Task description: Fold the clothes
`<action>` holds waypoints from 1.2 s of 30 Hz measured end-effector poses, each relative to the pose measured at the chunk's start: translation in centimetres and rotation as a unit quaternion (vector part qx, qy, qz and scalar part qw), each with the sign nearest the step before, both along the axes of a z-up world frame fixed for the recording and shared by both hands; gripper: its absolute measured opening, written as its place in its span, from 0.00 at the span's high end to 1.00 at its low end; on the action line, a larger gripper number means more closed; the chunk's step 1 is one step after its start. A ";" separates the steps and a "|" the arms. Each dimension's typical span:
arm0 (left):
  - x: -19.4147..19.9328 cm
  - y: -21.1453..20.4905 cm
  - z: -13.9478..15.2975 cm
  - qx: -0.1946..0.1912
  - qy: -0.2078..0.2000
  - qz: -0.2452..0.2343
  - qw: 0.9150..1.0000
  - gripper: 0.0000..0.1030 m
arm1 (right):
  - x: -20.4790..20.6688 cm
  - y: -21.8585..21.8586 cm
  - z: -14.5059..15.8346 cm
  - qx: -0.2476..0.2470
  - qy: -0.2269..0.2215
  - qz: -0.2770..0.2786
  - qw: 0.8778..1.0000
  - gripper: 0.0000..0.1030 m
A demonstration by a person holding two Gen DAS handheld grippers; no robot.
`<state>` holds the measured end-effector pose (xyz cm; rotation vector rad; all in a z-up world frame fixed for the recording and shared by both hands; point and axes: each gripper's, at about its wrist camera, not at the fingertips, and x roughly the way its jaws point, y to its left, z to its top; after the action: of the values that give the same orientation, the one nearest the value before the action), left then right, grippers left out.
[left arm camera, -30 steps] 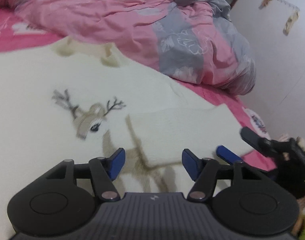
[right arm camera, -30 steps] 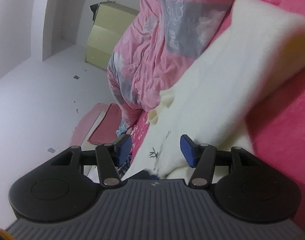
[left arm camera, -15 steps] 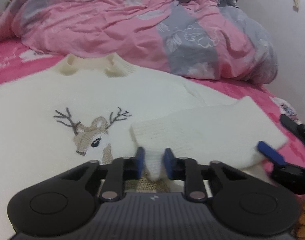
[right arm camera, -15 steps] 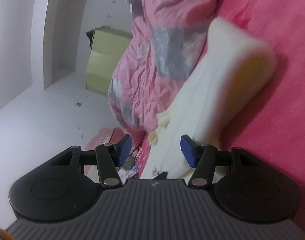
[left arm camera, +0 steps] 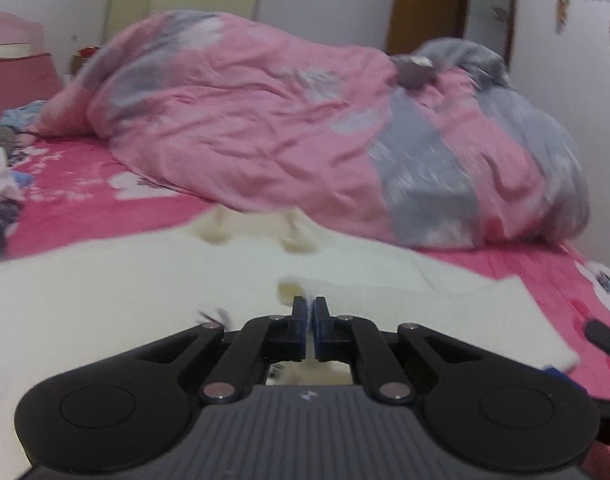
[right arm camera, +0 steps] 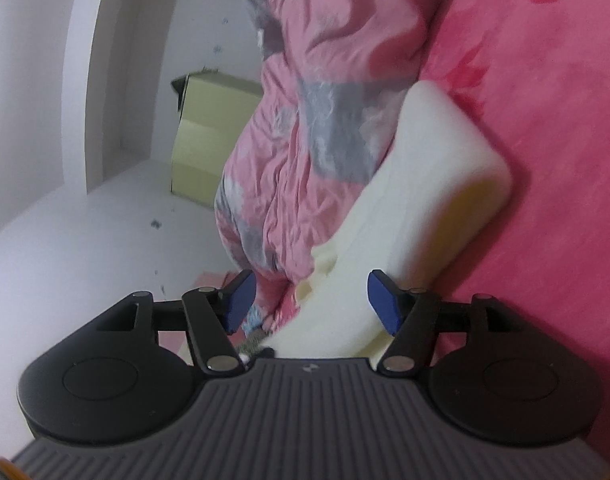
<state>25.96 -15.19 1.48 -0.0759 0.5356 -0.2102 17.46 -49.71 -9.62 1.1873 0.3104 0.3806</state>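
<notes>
Two tongs in view: left tongs (left arm camera: 309, 312) pinched closed on cream sweater (left arm camera: 105, 300), which lies flat on pink bed (left arm camera: 85, 208); right tongs (right arm camera: 311, 300) spread wide, gripping nothing.

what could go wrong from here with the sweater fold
The left gripper looks pinched on only a thin bit of the white sweater, so the knit may slip out mid-fold. The right gripper is open and holds nothing, so the folded sleeve could shift or bunch. The pink duvet lies against the collar and may snag.
</notes>
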 end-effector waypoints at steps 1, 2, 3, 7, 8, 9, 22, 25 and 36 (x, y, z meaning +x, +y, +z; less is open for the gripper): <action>0.2 0.8 0.1 0.002 -0.001 0.010 1.000 0.96 | 0.2 0.3 0.3 -0.008 -0.005 0.008 1.000 0.36; 0.3 1.6 0.3 0.004 -0.001 0.019 1.000 0.96 | 0.2 0.7 0.7 -0.023 -0.012 0.015 1.000 0.36; 0.5 2.4 0.4 0.006 -0.001 0.028 1.000 0.96 | 0.2 1.0 1.1 -0.039 -0.018 0.021 0.999 0.36; 0.8 5.8 0.5 0.022 -0.001 0.066 0.998 0.96 | 0.0 2.4 2.5 -0.093 -0.042 0.038 0.994 0.36; 0.8 6.9 0.5 0.024 0.001 0.075 0.997 0.96 | 0.0 2.5 2.5 -0.100 -0.043 0.041 0.993 0.37; 0.9 7.9 0.4 0.025 0.004 0.082 0.996 0.96 | 0.0 2.7 2.6 -0.106 -0.044 0.043 0.992 0.37; 1.6 14.8 -1.4 0.073 0.015 0.150 0.986 0.96 | 0.8 4.5 2.2 -0.169 0.014 0.074 0.983 0.38; 1.9 14.8 -1.4 0.080 0.012 0.151 0.985 0.96 | 0.8 5.5 2.7 -0.208 0.015 0.076 0.975 0.38; 4.2 15.4 -3.5 0.127 0.049 0.198 0.971 0.99 | 0.5 5.4 2.6 -0.215 0.016 0.077 0.973 0.38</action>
<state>30.16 0.21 -1.97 0.0571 0.6306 0.2549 18.00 -44.36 -7.01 0.7462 0.4887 0.4035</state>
